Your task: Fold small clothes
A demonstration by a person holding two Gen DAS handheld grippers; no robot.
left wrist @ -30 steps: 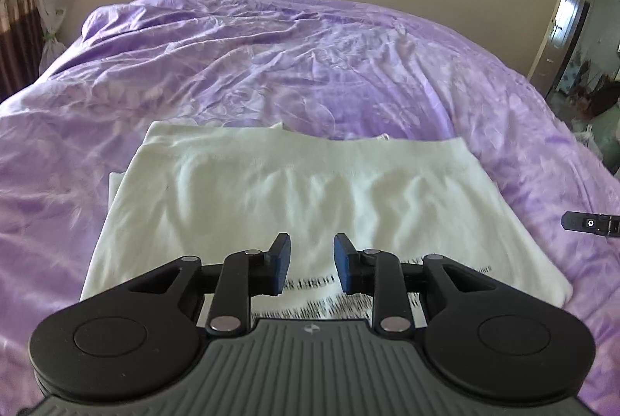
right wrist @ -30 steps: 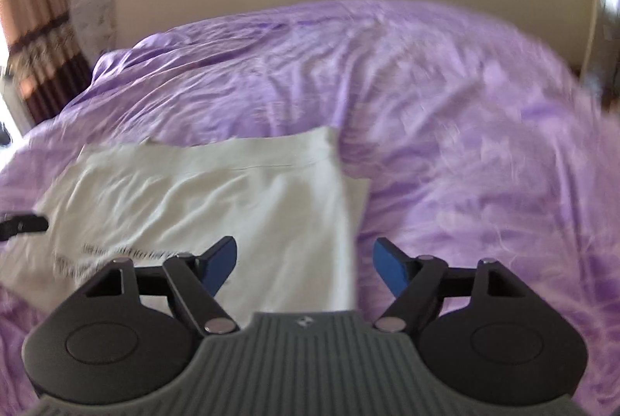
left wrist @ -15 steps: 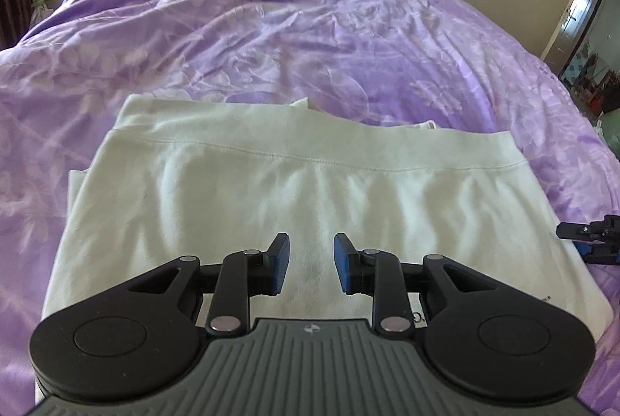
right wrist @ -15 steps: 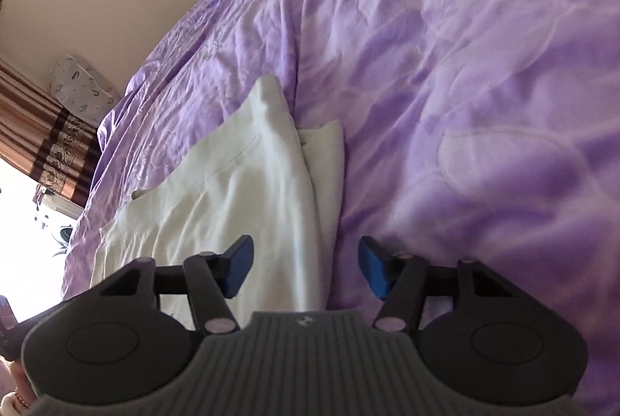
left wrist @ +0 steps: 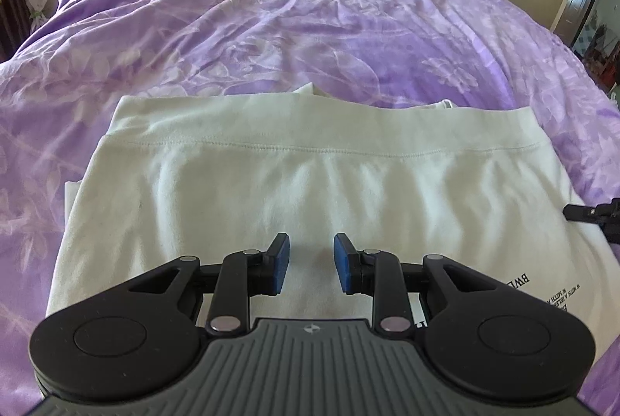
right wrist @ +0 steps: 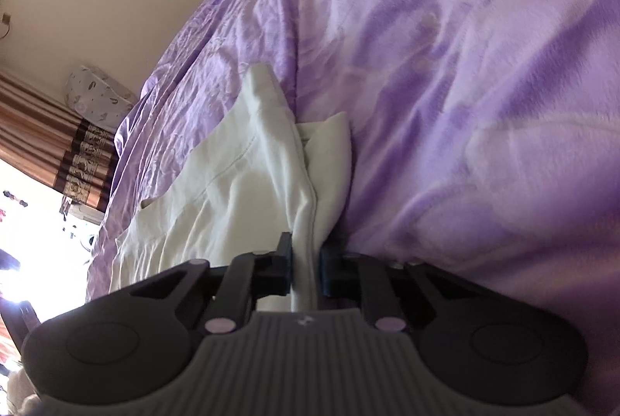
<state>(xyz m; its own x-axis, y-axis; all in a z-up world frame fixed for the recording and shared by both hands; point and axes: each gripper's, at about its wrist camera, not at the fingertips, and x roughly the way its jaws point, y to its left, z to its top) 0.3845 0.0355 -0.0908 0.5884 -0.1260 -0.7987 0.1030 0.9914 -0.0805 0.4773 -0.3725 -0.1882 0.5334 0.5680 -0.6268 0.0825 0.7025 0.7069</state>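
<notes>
Right wrist view: the right tool is closing on the white shirt's edge, cloth between its pads. Left tool hangs loose above the shirt on the purple bed.

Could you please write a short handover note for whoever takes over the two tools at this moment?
Right tool: jaws closing on the right side edge of the white garment; fabric is between the pads.
Left tool: partly open, empty, hanging over the garment's near middle.
Garment: lies already folded into layers on the purple bedspread, stitched hem at the far side, black print near the right corner.
Done: first fold or folds, right edge caught.
Left: probably bring that right edge across, take the other side, then flatten.
</notes>
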